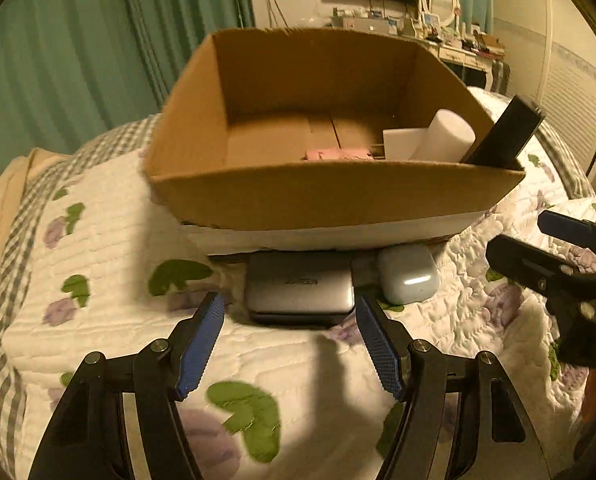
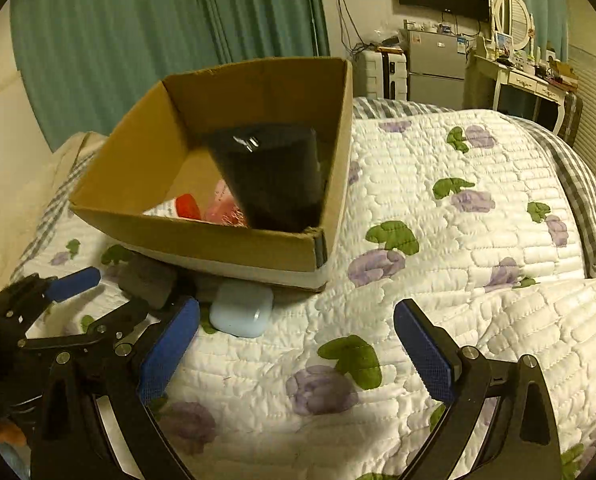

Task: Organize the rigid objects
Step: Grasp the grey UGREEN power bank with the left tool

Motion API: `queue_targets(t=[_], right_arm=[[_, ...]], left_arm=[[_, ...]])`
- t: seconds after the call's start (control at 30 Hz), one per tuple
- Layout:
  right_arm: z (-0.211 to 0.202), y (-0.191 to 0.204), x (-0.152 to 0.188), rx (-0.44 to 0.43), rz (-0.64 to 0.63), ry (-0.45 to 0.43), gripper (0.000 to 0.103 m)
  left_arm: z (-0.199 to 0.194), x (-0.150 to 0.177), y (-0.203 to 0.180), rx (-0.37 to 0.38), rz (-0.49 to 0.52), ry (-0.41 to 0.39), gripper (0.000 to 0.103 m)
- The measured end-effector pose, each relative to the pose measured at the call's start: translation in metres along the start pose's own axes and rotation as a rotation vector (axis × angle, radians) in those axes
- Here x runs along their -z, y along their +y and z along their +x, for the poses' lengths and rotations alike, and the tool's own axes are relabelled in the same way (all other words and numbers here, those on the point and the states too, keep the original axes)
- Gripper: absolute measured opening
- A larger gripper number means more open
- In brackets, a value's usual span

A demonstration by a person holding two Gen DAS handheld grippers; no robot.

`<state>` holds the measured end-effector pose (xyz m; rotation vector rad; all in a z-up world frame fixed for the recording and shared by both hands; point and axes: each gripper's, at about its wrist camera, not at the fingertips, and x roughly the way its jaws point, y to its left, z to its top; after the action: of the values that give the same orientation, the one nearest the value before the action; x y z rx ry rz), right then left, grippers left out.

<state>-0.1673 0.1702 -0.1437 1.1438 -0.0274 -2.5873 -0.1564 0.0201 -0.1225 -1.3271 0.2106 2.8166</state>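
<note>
A: Grey metal slab device (image 1: 299, 294) & white earbud case (image 1: 407, 274): on quilt (image 1: 110, 240), touching brown cardboard box (image 1: 329, 196) front. Unboxed.
B: Box has black cylinder (image 1: 501, 136), white blocks. Left gripper (image 1: 290, 312), right gripper (image 2: 298, 328): fingers apart, empty.

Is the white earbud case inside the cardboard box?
No, the white earbud case lies on the quilt in front of the cardboard box.

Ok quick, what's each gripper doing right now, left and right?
Left gripper: open, empty, fingers either side of the flat grey metal device.
Right gripper: open, empty, over the floral quilt.
</note>
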Motion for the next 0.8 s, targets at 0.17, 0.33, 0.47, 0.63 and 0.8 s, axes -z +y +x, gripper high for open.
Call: queue_targets(t=[0.17,0.33,0.47,0.63,0.8], right_arm=[[0.007,-0.006,0.003,-0.001,0.02,0.013,0.098],[0.009,-0.004,0.003,0.009,0.014,0.019,0.098],[0.012,0.0,0.005,0.028,0.005,0.023,0.098],[0.019,0.004,0.006,0.05,0.004,0.03,0.098],[0.023,0.014,0.004,0.074,-0.022,0.031,0.095]], left_arm=[[0.013,-0.001,0.001,0.018,-0.017,0.028,0.071],[0.028,-0.002,-0.001,0.022,-0.013,0.064,0.071],[0.041,-0.003,0.001,0.025,-0.017,0.093,0.071],[0.02,-0.002,-0.001,0.018,-0.012,0.024,0.068],[-0.01,0.007,0.014,0.037,-0.088,-0.011,0.067]])
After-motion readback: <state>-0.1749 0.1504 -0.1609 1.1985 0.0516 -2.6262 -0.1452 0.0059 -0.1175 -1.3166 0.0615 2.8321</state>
